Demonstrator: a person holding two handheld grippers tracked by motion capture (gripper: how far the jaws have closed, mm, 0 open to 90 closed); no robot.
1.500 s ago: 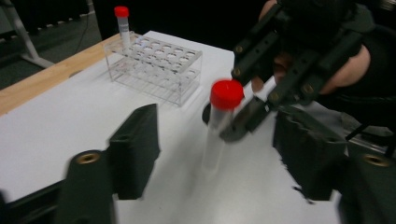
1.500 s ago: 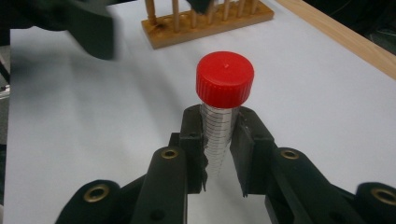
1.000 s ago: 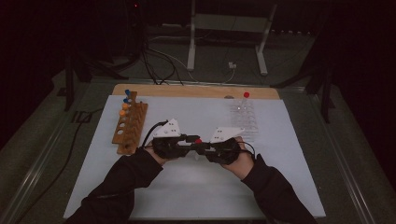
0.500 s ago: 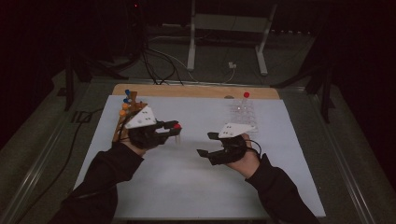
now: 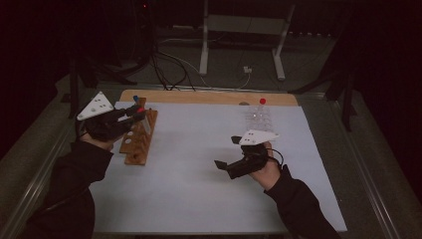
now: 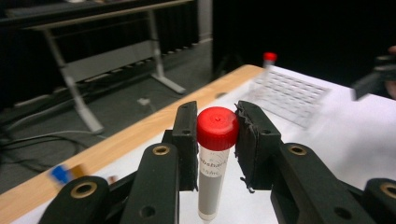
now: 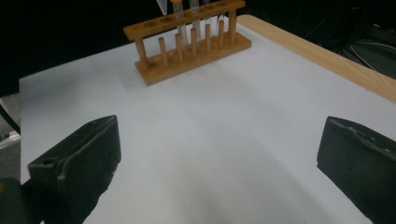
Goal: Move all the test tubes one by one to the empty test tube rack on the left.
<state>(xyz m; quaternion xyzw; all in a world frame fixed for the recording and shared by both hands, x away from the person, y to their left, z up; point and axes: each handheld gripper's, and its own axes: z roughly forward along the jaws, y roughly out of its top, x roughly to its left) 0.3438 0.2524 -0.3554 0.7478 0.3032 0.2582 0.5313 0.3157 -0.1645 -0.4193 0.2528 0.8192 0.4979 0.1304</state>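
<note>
A clear tube with a red cap (image 6: 217, 128) stands upright between the pads of my left gripper (image 6: 215, 121), which is shut on it just below the cap. In the high view that left gripper (image 5: 134, 113) holds the tube (image 5: 141, 110) over the far end of the wooden tube rack (image 5: 138, 142) at the table's left. My right gripper (image 5: 226, 152) hovers over the middle of the white table. Its jaws have just been opening and now stand wide apart with nothing between them, and its pads (image 7: 88, 154) frame bare table in the right gripper view.
A clear plastic rack (image 5: 261, 119) with one red-capped tube (image 5: 262, 101) stands at the back right. The wooden rack (image 7: 191, 44) holds a few tubes, one with a blue cap (image 5: 135, 98). A wooden strip (image 5: 199, 97) edges the table's far side.
The two grippers met at the table's middle around the red-capped tube. The right one opened and let go; the left carried the tube left and up to the wooden rack.
</note>
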